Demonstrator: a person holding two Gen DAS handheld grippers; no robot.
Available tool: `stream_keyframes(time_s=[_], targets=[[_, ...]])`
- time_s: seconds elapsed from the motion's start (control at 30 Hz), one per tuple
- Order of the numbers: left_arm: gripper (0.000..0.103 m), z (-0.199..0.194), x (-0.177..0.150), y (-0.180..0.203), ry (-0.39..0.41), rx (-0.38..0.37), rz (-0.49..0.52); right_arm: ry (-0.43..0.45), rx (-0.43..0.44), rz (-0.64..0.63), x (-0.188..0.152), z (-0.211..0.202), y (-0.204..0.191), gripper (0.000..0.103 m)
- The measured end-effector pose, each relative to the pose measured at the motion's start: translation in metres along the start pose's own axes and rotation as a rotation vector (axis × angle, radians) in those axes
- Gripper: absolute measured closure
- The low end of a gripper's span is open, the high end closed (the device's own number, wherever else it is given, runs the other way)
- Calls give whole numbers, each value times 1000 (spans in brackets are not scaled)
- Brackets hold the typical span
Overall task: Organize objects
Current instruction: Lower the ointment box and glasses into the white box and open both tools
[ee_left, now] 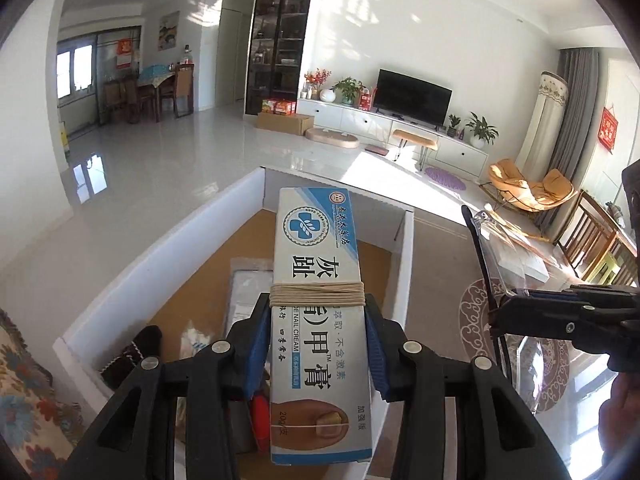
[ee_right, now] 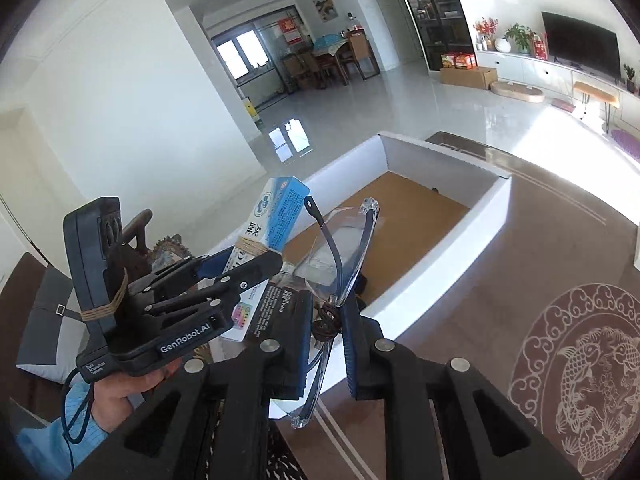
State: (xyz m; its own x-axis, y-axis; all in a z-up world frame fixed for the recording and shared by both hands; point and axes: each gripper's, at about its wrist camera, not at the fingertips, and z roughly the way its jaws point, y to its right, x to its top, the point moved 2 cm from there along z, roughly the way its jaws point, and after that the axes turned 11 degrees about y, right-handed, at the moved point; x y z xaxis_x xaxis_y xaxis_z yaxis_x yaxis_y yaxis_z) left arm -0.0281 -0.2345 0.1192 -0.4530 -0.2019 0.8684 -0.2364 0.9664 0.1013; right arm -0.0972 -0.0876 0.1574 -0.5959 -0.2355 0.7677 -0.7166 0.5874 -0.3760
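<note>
Jaws of the left gripper are clamped on the long sides of the nail cream carton, held over the white box near its front edge. We judge the carton light, stiff cardboard, crushable if squeezed hard; mid-length is the sound hold. Jaws of the right gripper pinch the clear glasses near a hinge, above the box's near wall. We judge them light, slippery and fragile.
</note>
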Motion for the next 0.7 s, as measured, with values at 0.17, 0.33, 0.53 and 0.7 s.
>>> stream_keyframes(time_s=[0.17,0.33,0.53,0.7], targets=[[59,45,-30,-59,-157,162,37,-115,43,-14,-6,91,-46,86],[47,74,-66,-86,-292,230,47,-246,-19,11,-43,171,-38,45],[2,46,-60,-82,-182,276,75,-207,-90,-33,-50,162,-23,13],[2,24,-45,-80,-109,337,36,-167,-152,-72,-37,137,-22,4]])
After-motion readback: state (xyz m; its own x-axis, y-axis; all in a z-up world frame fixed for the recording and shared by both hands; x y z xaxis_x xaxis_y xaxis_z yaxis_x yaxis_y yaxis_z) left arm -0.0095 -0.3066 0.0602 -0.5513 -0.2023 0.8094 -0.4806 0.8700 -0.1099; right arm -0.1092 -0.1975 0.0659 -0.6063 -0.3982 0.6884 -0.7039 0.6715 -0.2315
